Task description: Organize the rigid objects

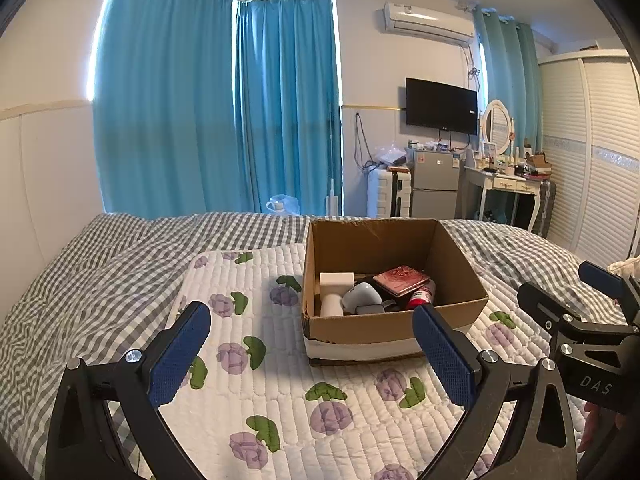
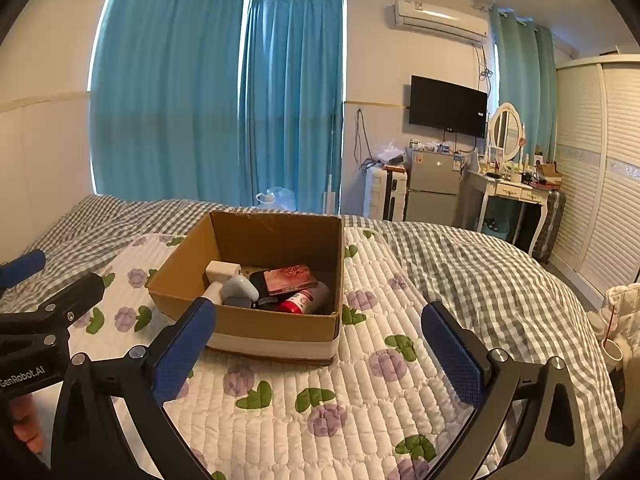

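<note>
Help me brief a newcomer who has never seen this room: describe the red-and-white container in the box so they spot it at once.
On the flower-print quilt on the bed stands an open cardboard box. Inside, at its near right corner, the red-and-white container lies on its side, just below the reddish patterned case. It is the only round, bright red thing there; its neighbours are white, grey or dark.

Cardboard box (image 1: 390,326): matt brown paperboard, glossy white tape band. Quilt (image 1: 256,396): stitched cloth, puffy. Left gripper (image 1: 312,354) pads at 9 and 3 o'clock: blue knurled rubber, silver metal bolts.
</note>
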`<state>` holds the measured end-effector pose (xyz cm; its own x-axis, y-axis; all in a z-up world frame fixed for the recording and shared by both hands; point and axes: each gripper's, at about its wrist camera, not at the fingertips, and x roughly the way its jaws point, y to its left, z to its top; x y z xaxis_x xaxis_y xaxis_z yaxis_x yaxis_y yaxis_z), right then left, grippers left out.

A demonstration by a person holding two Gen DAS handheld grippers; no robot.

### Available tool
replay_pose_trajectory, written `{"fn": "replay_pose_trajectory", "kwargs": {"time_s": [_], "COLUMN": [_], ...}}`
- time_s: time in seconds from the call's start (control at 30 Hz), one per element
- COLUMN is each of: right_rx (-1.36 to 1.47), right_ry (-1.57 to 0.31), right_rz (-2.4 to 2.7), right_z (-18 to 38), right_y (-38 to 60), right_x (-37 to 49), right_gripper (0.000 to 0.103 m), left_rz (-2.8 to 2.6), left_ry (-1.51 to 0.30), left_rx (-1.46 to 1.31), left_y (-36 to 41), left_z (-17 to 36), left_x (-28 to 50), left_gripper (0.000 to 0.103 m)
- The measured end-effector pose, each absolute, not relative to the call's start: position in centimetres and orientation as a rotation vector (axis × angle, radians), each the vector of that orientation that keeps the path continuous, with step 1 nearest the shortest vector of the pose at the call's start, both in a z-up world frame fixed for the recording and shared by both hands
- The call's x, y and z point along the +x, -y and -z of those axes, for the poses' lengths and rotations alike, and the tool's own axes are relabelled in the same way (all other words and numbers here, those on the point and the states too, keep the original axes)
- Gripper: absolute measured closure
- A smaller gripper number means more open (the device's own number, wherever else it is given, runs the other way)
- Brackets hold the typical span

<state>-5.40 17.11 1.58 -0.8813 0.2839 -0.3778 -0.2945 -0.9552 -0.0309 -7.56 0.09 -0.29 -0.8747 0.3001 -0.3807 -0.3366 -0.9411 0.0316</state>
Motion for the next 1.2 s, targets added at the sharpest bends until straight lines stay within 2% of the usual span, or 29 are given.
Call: {"fn": "replay_pose_trajectory", "kwargs": {"time_s": [1.2], "right_rx": [-0.595], "right_ry": [-0.031], "right_rz": [-2.767], "right_z": [-0.96], "right_y": [-17.10], "right_x": [-5.74], "right_gripper": [0.000], "left_rz": [-2.751], "left_ry": [-0.118], "left_rx": [-0.534], "left_y": [-0.44], "left_z": [0.34], "left_x": [-6.92], "left_gripper": [0.000]}}
